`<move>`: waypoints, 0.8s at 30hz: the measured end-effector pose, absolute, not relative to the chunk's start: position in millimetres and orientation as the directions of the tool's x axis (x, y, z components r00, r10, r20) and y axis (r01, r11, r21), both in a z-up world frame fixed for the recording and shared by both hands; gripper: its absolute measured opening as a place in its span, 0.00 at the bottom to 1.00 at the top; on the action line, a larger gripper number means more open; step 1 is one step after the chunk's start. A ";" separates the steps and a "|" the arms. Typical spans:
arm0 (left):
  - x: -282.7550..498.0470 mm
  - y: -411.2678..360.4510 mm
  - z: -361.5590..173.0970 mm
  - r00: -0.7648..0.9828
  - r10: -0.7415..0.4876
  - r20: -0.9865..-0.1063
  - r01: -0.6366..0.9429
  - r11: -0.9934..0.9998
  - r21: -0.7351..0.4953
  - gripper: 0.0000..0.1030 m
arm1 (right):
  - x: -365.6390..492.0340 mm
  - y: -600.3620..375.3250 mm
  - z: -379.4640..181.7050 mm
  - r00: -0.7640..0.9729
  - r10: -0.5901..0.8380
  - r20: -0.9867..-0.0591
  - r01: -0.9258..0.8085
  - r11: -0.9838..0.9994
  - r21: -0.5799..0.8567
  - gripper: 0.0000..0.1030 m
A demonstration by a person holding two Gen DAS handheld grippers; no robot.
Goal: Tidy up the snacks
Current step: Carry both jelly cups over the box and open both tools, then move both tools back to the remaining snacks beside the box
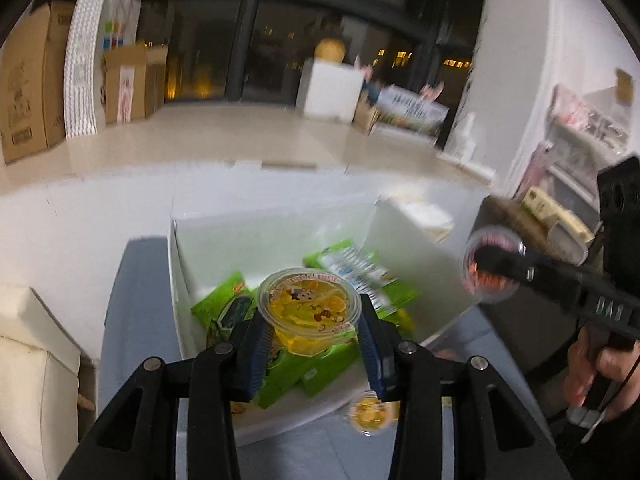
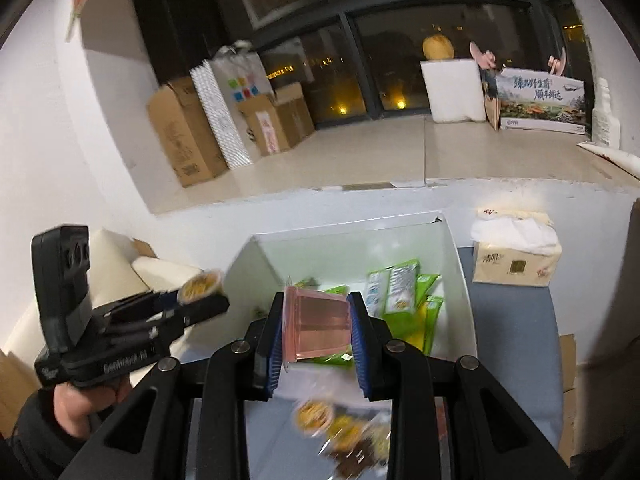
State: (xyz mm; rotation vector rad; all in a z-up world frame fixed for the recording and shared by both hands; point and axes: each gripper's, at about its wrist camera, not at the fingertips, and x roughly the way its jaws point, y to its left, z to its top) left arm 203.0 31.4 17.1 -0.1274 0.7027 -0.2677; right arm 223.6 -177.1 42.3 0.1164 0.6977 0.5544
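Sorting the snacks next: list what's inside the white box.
Inside the white box: green snack packets and a silvery-white packet piled on its floor. The pink jelly cup in the right tongs hides the middle; anything beneath the packets is covered.

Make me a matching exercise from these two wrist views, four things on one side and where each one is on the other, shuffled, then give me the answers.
Things:
1. yellow jelly cup
2. pink jelly cup
3. green snack packets
4. tissue pack

Places:
A. inside the white box
B. clamped in the left gripper
C. on the blue surface right of the box
D. clamped in the right gripper

Pairs: 1-B, 2-D, 3-A, 4-C
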 end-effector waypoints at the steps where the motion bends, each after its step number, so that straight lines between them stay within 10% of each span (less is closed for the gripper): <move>1: 209.1 32.8 10.9 0.725 -0.261 -0.638 0.178 0.965 -0.193 0.50 | 234.0 -177.1 36.6 0.626 0.502 -0.597 -0.425 0.861 0.279 0.32; 4: 216.3 39.5 -3.5 0.700 -0.234 -0.674 0.131 0.971 -0.202 0.93 | 253.0 -184.6 20.7 0.606 0.470 -0.642 -0.371 0.881 0.294 0.60; 6: 209.3 43.2 -6.6 0.709 -0.251 -0.659 0.140 0.966 -0.217 0.98 | 252.2 -193.8 16.8 0.621 0.468 -0.629 -0.344 0.884 0.318 0.96; 24: 121.9 20.0 34.2 0.778 -0.244 -0.579 0.215 0.969 -0.120 1.00 | 150.4 -231.7 48.6 0.675 0.540 -0.502 -0.444 0.841 0.308 1.00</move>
